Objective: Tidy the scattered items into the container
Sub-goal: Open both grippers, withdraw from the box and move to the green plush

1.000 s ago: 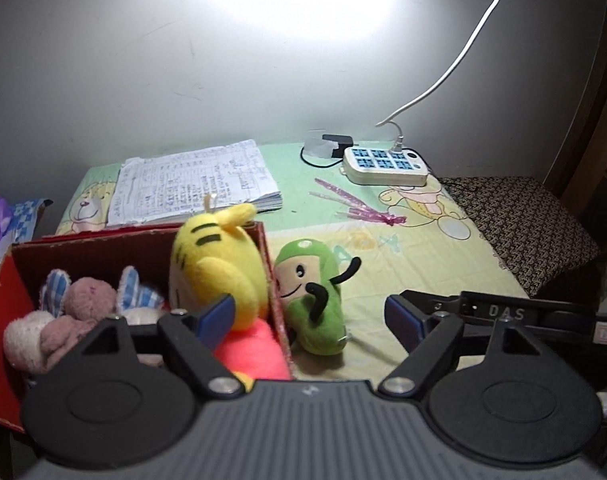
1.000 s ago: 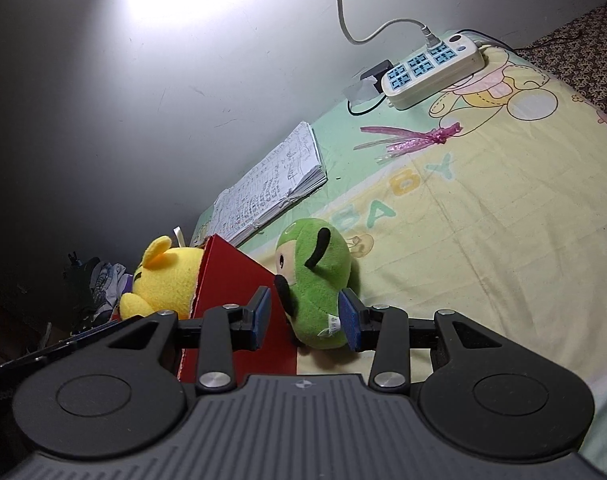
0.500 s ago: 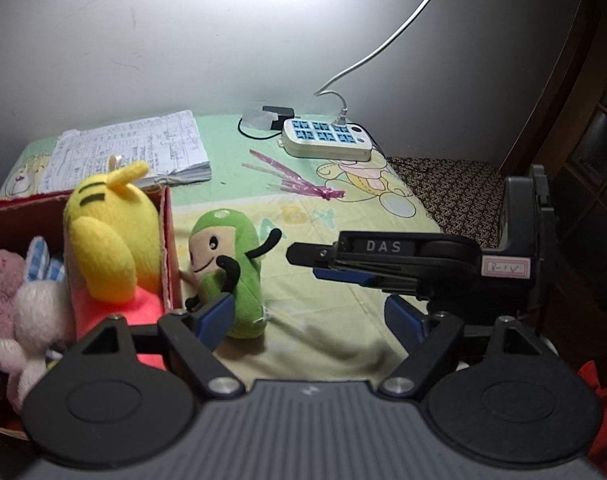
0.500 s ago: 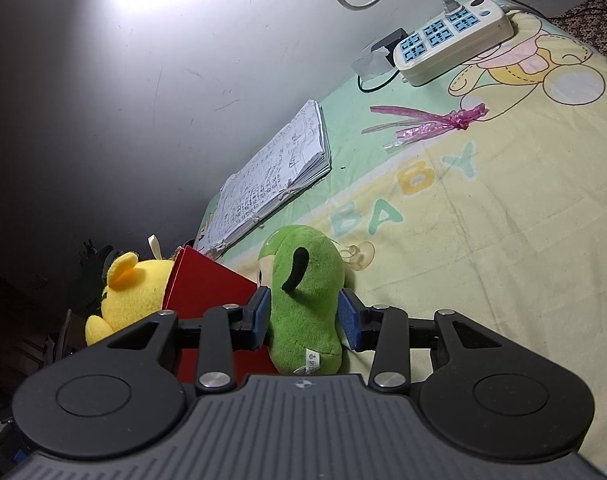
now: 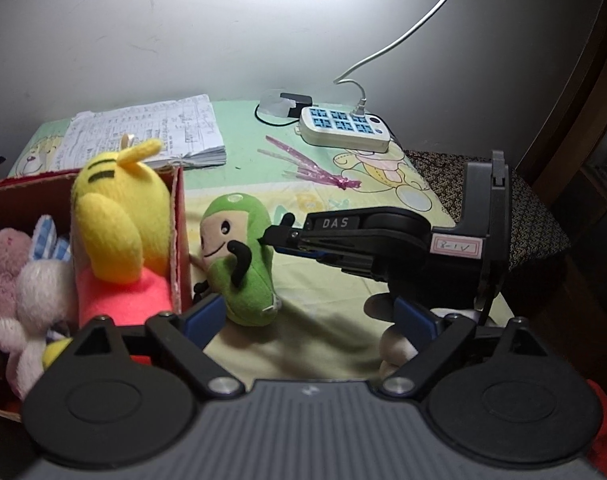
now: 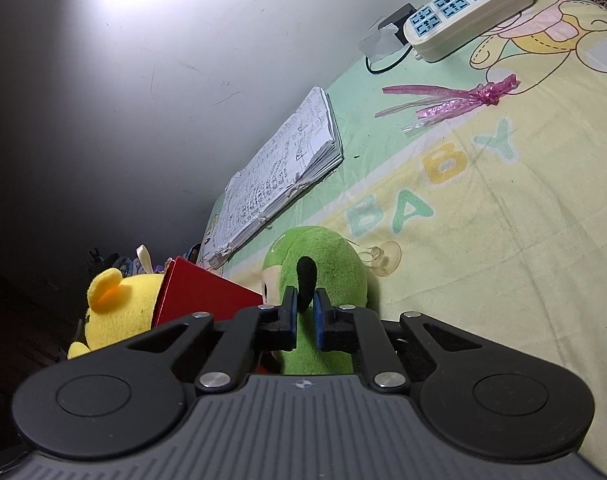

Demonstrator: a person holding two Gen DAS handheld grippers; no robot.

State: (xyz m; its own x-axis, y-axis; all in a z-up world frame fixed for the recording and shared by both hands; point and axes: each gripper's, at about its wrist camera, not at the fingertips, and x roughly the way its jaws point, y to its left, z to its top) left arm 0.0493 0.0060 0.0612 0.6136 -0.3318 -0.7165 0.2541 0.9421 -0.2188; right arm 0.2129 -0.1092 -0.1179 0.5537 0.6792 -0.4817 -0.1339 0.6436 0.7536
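Red box (image 5: 179, 216): holds a yellow plush (image 5: 115, 216), pink and white plushes beside it.
Left to do: green plush (image 5: 239, 264) stands on the sheet, just outside the box wall.
Right gripper (image 6: 303, 314): pads pinched on the green plush's black arm, near its top.
Left gripper (image 5: 303, 316): spread wide, empty, low in front of the green plush.
Progress: most toys look boxed; this one awaits lifting.

Fuzzy cloth green plush toy (image 6: 323, 264), matt red cardboard box (image 5: 178, 236), glossy white plastic power strip (image 5: 343, 128), printed cotton sheet (image 6: 483, 220), rough paper notebook (image 6: 287, 160).
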